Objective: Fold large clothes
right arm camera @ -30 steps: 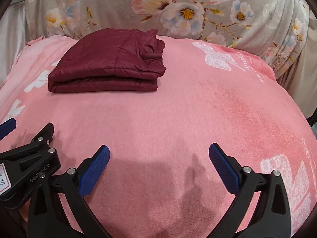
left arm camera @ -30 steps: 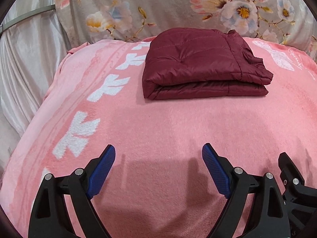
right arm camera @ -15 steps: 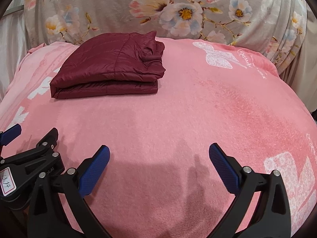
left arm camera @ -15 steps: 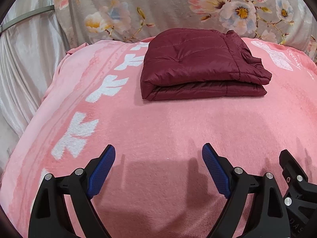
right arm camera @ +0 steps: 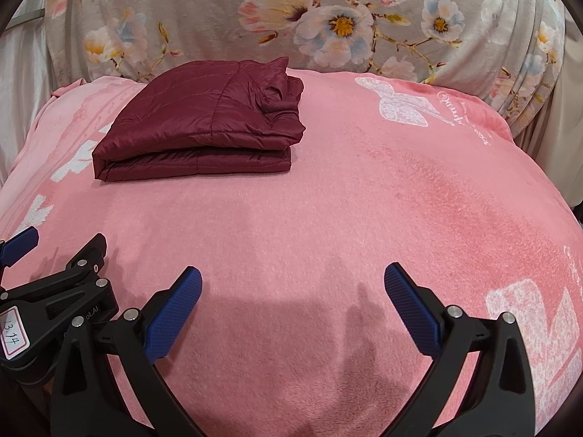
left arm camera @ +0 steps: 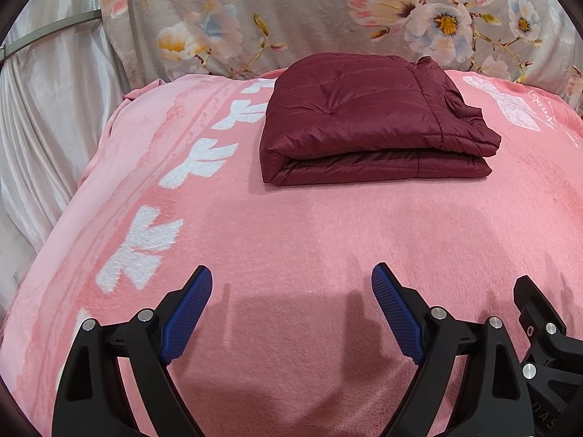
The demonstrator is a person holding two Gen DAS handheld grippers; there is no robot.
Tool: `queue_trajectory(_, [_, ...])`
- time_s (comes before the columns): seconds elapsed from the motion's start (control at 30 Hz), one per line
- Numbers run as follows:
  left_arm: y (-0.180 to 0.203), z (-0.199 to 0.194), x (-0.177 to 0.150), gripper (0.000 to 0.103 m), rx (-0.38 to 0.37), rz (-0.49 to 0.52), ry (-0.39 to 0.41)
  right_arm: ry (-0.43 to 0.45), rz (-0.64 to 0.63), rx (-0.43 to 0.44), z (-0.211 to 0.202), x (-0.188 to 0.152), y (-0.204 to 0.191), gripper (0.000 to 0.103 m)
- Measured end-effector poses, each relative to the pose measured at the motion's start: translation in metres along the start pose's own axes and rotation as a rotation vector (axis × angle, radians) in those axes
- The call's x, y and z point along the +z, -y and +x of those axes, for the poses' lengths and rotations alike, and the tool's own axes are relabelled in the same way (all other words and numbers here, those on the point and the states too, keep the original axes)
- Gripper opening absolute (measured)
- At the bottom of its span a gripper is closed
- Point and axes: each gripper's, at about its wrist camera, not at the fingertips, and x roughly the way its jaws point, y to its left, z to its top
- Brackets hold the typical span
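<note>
A dark red quilted jacket (left arm camera: 368, 120) lies folded into a flat rectangle on the far part of a pink blanket (left arm camera: 309, 240). It also shows in the right wrist view (right arm camera: 207, 123), at the far left. My left gripper (left arm camera: 291, 280) is open and empty, low over the blanket's near part, well short of the jacket. My right gripper (right arm camera: 293, 276) is open and empty too, beside the left one. The left gripper's body (right arm camera: 54, 302) shows at the lower left of the right wrist view.
A grey floral cloth (left arm camera: 291, 11) rises behind the blanket. A pale satin curtain (left arm camera: 47, 116) hangs at the left. White patterns (left arm camera: 145, 244) run along the blanket's left side, and more lie at its right (right arm camera: 528, 313).
Both grippers have drawn back and risen slightly, so the folded jacket sits a little lower in both views. The jaws have stayed open.
</note>
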Motion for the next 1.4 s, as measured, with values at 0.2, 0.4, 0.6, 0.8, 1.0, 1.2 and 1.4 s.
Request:
queue_trajectory(0.2, [-0.0009,-0.0001,0.0001,0.087,0.000,-0.001,0.001,0.000,0.000,-0.001,-0.0004,-0.0001,-0.0004,0.098])
queue_trajectory(0.4, [-0.0015,0.0001,0.0002,0.087,-0.001,0.000,0.001,0.000,-0.001,-0.001,-0.0006,0.0000,-0.0004,0.098])
queue_trajectory(0.6, [-0.0023,-0.0006,0.0018,0.087,0.003,-0.003,0.003,0.001,-0.001,-0.001,-0.0007,-0.0002,-0.0005,0.098])
queue_trajectory(0.8, [-0.0010,-0.0032,0.0027,0.086,0.004,-0.005,0.009,0.001,-0.008,-0.006,-0.0009,0.0005,-0.0026,0.098])
queue_trajectory(1.0, [0.0012,-0.0040,0.0026,0.086,0.008,-0.007,0.010,0.002,-0.011,-0.009,-0.0017,0.0017,-0.0024,0.098])
queue_trajectory(1.2, [0.0022,-0.0043,0.0029,0.085,0.011,-0.007,0.011,0.002,-0.011,-0.009,-0.0016,0.0013,-0.0023,0.098])
queue_trajectory(1.4, [0.0022,-0.0046,0.0019,0.085,0.013,-0.008,0.010,0.002,-0.011,-0.011,-0.0012,0.0018,-0.0022,0.098])
